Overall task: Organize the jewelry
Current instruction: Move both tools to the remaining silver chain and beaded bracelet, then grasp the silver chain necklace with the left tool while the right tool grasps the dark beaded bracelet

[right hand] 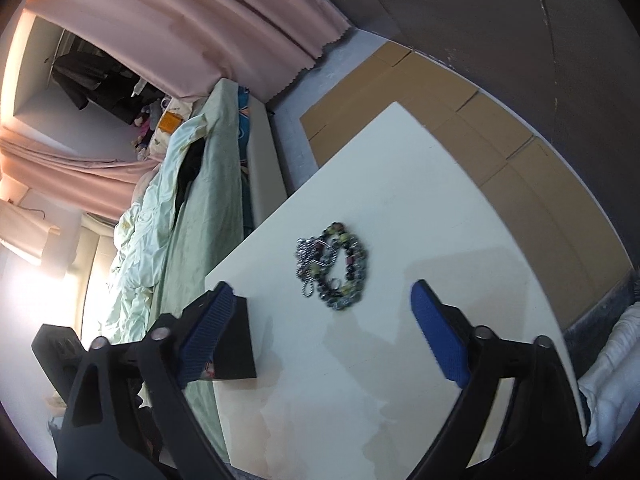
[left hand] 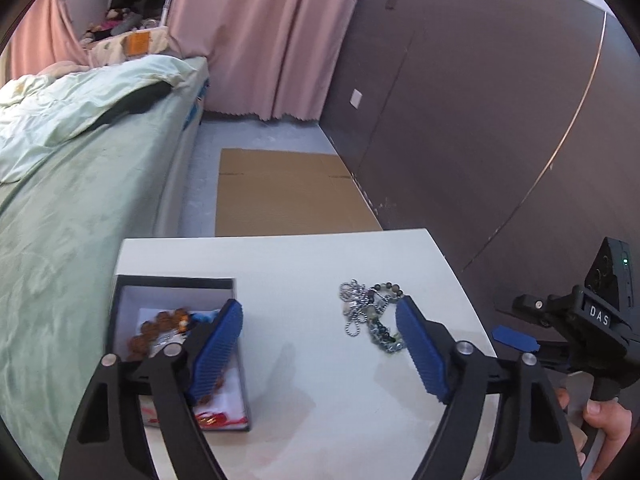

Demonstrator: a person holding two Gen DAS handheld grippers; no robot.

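Observation:
A tangled pile of jewelry (left hand: 370, 314), silver ball chains and dark bead strands, lies on the white table (left hand: 304, 264); it also shows in the right wrist view (right hand: 334, 266). An open black box (left hand: 176, 344) at the table's left holds brown beads and a red item; its dark side shows in the right wrist view (right hand: 236, 344). My left gripper (left hand: 320, 320) is open and empty above the table, between box and pile. My right gripper (right hand: 322, 300) is open and empty, hovering just short of the pile; its body shows in the left wrist view (left hand: 592, 320).
A bed with a pale green quilt (left hand: 68, 152) runs along the table's left side. Flattened cardboard (left hand: 288, 192) lies on the floor beyond the table. A dark wall (left hand: 480, 120) stands at the right and pink curtains (left hand: 272, 32) hang behind.

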